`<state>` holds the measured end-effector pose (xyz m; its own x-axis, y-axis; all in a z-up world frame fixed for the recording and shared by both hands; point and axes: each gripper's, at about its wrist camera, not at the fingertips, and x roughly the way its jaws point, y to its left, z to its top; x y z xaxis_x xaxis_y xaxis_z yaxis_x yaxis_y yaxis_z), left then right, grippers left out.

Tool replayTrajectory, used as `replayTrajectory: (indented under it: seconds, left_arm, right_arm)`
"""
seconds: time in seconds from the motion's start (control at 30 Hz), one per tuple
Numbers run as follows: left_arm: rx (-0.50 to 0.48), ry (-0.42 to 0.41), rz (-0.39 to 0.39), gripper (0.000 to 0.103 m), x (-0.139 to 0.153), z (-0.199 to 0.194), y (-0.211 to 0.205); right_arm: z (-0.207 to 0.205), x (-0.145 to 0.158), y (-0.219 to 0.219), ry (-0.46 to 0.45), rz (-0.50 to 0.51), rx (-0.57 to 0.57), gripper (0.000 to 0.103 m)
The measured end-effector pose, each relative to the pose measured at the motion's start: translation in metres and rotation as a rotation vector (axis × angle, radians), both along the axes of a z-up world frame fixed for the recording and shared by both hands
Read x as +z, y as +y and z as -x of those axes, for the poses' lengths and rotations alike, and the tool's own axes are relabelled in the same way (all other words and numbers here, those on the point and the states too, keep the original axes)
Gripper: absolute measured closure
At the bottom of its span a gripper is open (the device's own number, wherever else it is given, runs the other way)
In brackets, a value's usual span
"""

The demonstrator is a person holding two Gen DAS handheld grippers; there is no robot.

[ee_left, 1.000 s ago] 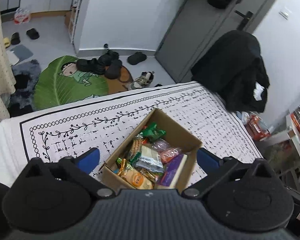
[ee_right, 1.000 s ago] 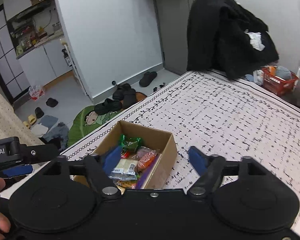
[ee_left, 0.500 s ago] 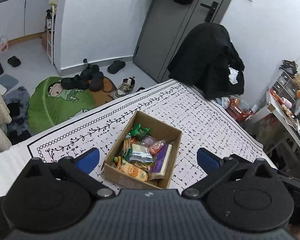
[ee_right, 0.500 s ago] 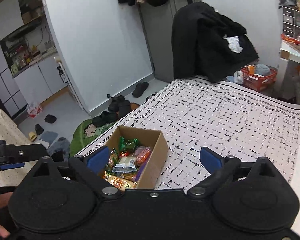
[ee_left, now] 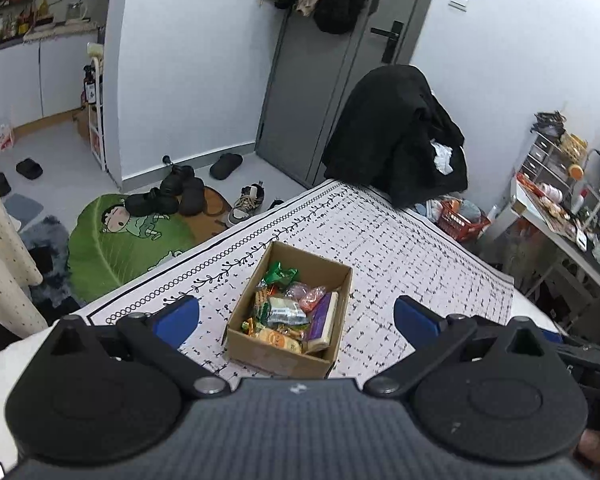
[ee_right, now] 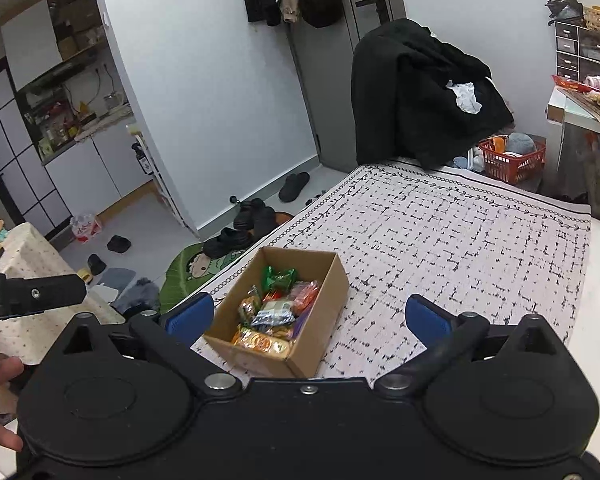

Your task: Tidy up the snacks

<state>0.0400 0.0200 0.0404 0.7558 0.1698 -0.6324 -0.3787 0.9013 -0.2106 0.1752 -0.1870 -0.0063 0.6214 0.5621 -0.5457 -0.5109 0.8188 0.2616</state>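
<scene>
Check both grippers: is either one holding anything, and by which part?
Nothing is held. The left gripper and the right gripper both stand open, the right's jaws having just been opening, above the cardboard box of snacks, touching neither.

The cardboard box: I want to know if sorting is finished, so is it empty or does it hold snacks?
It holds snacks. The cardboard box stands open-topped on the patterned cloth, with wrapped packets piled inside.

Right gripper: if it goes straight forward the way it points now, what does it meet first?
Probably the cardboard box of snacks, which lies centred ahead of the open right gripper. Depth is unclear, but nothing shows in between.
</scene>
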Motion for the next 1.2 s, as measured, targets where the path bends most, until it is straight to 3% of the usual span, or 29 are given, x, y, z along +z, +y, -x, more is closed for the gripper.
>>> replayTrajectory:
  seconds: [0.3,0.83,1.2]
  left_arm:
    - [-0.044,0.000,-0.006,0.000,0.001,0.035,-0.012]
    - [-0.099,-0.023,-0.065,0.000,0.003,0.091,-0.026]
    - [-0.130,-0.030,-0.068,0.000,-0.014,0.113,-0.027]
  right_arm:
    - [0.038,0.003,-0.016,0.030,-0.055,0.033,0.000]
    - [0.088,0.005,-0.029,-0.001,-0.020,0.026,0.000]
    - [0.110,0.001,-0.037,-0.010,-0.016,0.005,0.000]
